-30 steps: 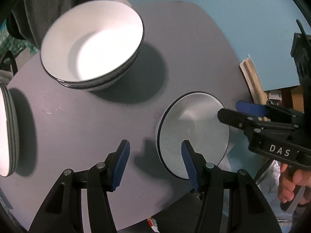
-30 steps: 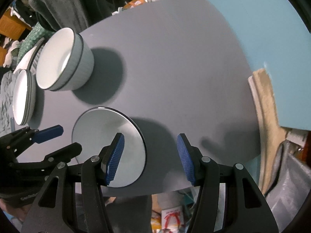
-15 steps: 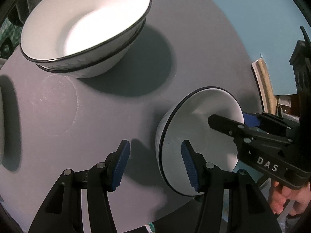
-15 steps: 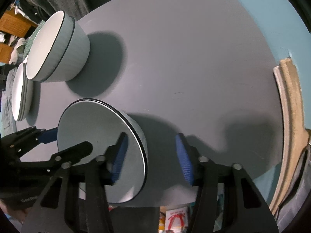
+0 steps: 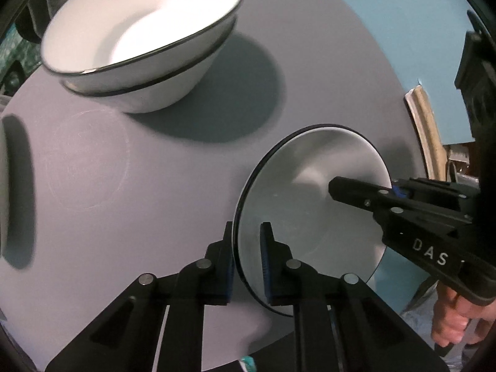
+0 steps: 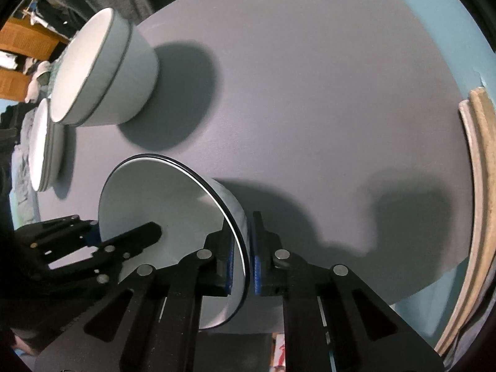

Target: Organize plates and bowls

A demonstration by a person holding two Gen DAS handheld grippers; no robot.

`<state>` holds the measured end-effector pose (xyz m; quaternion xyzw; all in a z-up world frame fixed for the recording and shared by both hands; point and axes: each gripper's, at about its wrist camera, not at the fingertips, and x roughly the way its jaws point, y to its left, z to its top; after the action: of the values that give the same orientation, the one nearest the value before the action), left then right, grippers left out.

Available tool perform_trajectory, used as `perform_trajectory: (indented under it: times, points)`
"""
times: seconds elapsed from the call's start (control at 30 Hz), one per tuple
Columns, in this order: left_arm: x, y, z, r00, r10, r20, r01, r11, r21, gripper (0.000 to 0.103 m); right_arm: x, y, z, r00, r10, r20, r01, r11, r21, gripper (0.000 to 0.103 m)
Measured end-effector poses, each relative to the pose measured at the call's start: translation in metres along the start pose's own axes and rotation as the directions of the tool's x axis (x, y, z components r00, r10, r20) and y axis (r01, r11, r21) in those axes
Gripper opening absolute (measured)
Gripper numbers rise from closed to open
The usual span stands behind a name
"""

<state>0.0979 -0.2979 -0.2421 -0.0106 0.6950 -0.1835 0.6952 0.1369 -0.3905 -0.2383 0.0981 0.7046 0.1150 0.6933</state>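
Item: single bowl [image 5: 310, 204], white with a dark rim, standing at the near edge of the grey counter [image 5: 310, 62]. Left tongs [image 5: 246, 260] clamped on its rim at 9 o'clock; right tongs [image 6: 241, 263] clamped on the opposite rim at 3 o'clock, so the grip line runs straight across the bowl's mouth, each tool equally near. Destination, by judgement: nested stack of bowls [image 5: 145, 40], lying toward 11 o'clock from the held bowl, well apart, open counter between. Stack of plates [image 6: 43, 145] further out at 9 o'clock. A level two-sided lift looks required.
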Motion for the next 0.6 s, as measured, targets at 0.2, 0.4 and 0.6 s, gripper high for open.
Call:
perform_trajectory:
  times: [0.2, 0.4, 0.6]
  points:
    - [-0.01, 0.023, -0.014, 1.0, 0.019, -0.001, -0.019, 0.999, -0.038, 0.014, 0.007, 0.022, -0.002, 1.0, 0.016, -0.008, -0.016, 0.999, -0.043, 0.01]
    - [-0.022, 0.054, -0.033, 0.999, 0.039, 0.008, -0.038, 0.993, -0.113, 0.014, 0.015, 0.031, 0.005, 0.999, 0.029, -0.031, -0.032, 0.994, -0.106, 0.01]
    - [-0.028, 0.073, -0.054, 0.998, 0.055, 0.015, -0.051, 0.983, -0.174, 0.014, 0.019, 0.049, 0.006, 0.998, 0.04, -0.053, -0.048, 0.987, -0.156, 0.01]
